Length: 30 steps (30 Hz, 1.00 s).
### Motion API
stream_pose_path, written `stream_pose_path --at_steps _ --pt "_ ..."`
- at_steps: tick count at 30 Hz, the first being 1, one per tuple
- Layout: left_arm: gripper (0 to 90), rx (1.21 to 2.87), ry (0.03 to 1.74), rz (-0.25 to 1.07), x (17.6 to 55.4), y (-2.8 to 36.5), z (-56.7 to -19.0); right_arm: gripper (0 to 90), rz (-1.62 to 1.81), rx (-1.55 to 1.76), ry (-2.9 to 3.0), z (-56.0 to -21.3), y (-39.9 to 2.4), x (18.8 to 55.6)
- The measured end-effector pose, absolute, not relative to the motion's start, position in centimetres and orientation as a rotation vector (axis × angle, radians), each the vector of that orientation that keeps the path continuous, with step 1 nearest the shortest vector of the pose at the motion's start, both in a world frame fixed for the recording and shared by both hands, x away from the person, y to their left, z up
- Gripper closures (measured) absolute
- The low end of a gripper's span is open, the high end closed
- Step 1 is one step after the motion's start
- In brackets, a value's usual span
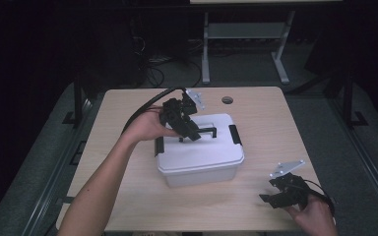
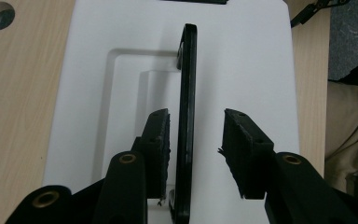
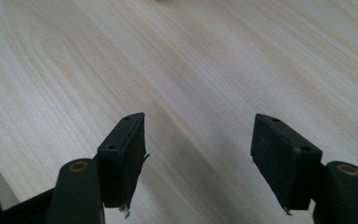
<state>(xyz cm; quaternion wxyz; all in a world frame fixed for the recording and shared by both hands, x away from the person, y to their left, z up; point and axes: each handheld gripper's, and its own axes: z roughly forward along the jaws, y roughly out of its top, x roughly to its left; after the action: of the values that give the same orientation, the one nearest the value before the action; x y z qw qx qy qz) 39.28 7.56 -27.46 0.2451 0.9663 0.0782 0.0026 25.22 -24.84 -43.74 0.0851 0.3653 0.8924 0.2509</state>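
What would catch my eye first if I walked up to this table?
Probably the white lidded box in the middle of the wooden table, with a black handle standing up from its lid. The left gripper sits over that handle, its jaws open on either side of it. The right gripper rests open near the table's front right corner.
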Motion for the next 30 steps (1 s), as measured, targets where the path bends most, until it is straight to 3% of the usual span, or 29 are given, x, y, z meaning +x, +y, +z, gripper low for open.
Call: stream_pose_path --at_steps 30 --pt "52.0 2.587 0.270 0.021 38.4 10.1 -26.8 33.4 0.728 1.083 2.672 -43.9 -24.3 25.3"
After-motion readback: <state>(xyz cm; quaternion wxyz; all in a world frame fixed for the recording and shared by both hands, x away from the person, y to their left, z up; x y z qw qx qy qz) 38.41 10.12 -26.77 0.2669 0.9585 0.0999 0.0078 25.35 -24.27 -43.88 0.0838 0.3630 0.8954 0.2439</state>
